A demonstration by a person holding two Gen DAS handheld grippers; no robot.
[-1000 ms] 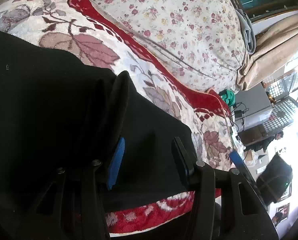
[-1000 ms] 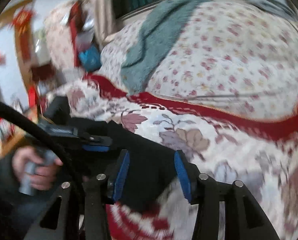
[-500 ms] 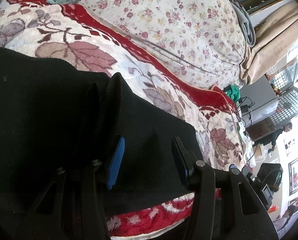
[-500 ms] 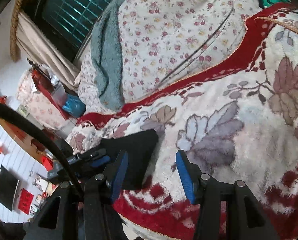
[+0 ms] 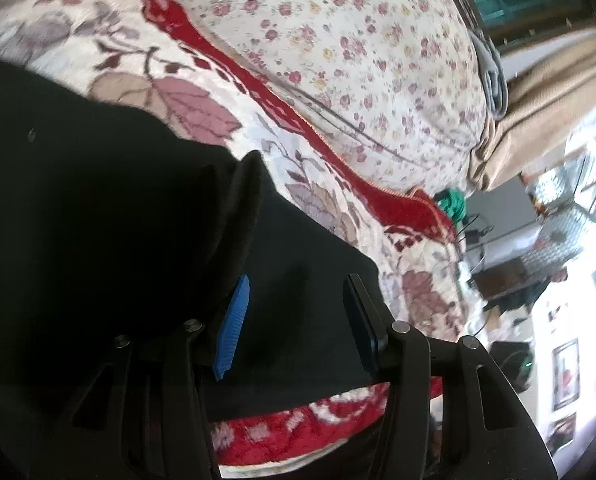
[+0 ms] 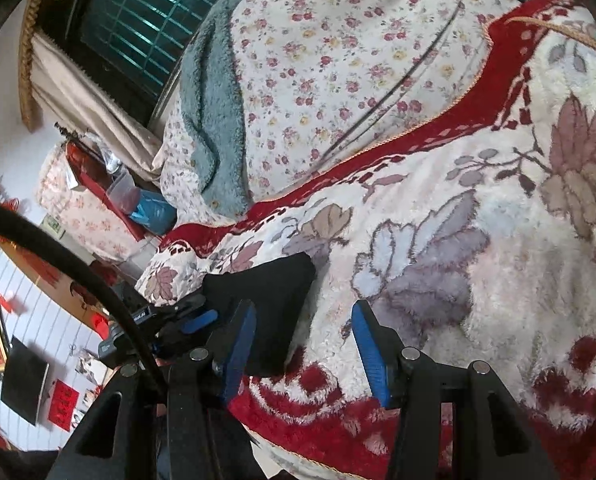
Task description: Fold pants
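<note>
Swinging clear of the pants (image 6: 275, 292), our right gripper (image 6: 302, 344) now hovers spread and empty beside their corner on the blanket (image 6: 478, 240); left gripper (image 5: 293, 320) stays spread over them, so another fold awaits.

Right gripper moves off the pants

The right gripper (image 6: 302, 344) now hangs over the blanket (image 6: 498, 280), and only a corner of the black pants (image 6: 273, 288) shows beside it.

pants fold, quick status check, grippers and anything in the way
Left gripper open over the black pants, nothing pinched. Right gripper open, pants corner by its left finger. Floral blanket clear ahead.
</note>
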